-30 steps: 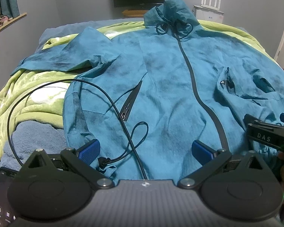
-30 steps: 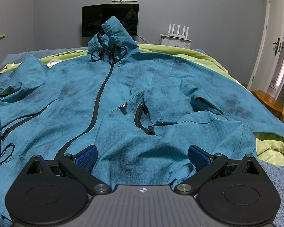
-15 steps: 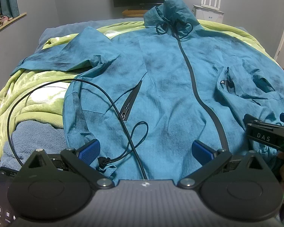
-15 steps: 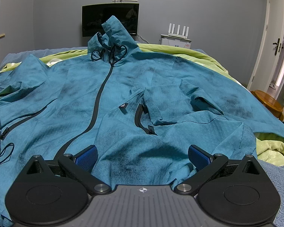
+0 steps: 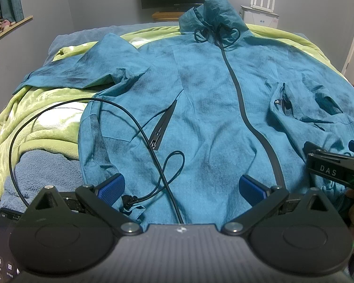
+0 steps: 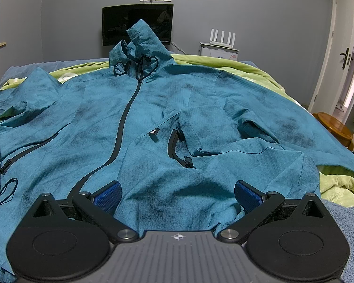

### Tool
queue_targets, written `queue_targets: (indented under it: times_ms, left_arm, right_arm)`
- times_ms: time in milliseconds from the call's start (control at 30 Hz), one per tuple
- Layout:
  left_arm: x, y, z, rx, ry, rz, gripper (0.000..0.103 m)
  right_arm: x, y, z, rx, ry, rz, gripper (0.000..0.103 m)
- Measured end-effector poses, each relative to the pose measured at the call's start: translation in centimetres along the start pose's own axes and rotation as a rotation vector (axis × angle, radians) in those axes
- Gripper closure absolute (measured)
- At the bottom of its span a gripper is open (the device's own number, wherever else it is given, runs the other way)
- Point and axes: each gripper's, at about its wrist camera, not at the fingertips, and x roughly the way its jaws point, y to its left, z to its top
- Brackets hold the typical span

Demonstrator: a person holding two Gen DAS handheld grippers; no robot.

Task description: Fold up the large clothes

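Observation:
A large teal hooded jacket (image 5: 207, 99) (image 6: 153, 108) lies face up on the bed, zipped, hood at the far end, hem toward me. Its left sleeve (image 5: 82, 70) spreads out to the left; its right sleeve (image 6: 271, 127) is crumpled over the right side. My left gripper (image 5: 180, 187) hovers open over the hem left of the zip, blue pads wide apart. My right gripper (image 6: 177, 194) is open over the hem right of the zip, also seen from the side in the left wrist view (image 5: 335, 165). Neither holds cloth.
A black cable (image 5: 134, 122) loops across the jacket's left front and off the bed. A phone (image 5: 2, 247) sits at the lower left. Green blanket (image 5: 35, 118) and blue towel (image 6: 342, 224) lie under the jacket. A monitor (image 6: 136, 23), a router (image 6: 221, 37), a wooden stool (image 6: 332, 127) and a door (image 6: 342, 47) stand beyond.

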Motion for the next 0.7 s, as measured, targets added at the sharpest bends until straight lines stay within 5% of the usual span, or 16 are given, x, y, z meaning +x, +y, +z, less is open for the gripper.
queue_targets:
  times_ms: [700]
  left_arm:
    - [0.01, -0.1, -0.18, 0.0, 0.005, -0.002, 0.0]
  right_arm:
    - [-0.02, -0.03, 0.02, 0.0, 0.001, 0.0, 0.0]
